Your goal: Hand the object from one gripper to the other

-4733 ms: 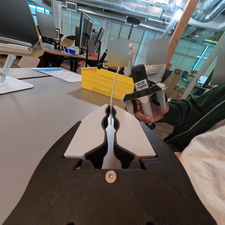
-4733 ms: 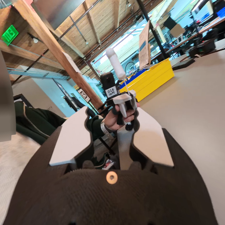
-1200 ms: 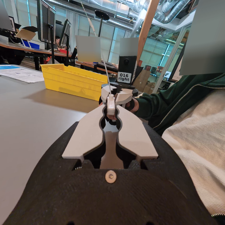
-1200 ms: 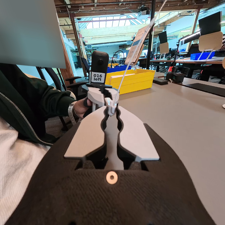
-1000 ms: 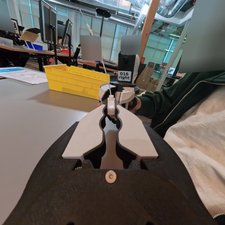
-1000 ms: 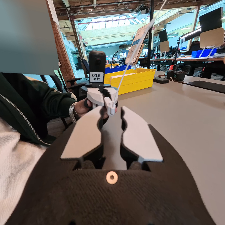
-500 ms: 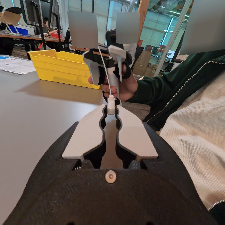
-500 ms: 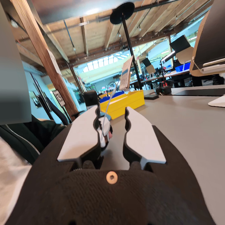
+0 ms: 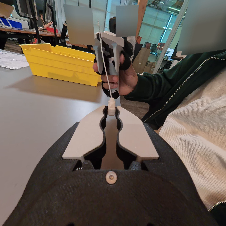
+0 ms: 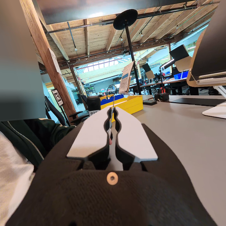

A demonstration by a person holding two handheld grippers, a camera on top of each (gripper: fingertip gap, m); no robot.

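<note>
Both grippers pinch my thin white probe [image 9: 105, 68]: left gripper [image 9: 111, 107] closed on its white hub end, right gripper [image 10: 112, 108] closed on the wire shaft, above the grey bench [image 9: 36, 110] nr the yellow bin [image 9: 58, 63].

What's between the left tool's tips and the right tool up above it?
In the left wrist view, only the thin white stem of the object, running from its white hub in the left tool to the right tool.
</note>
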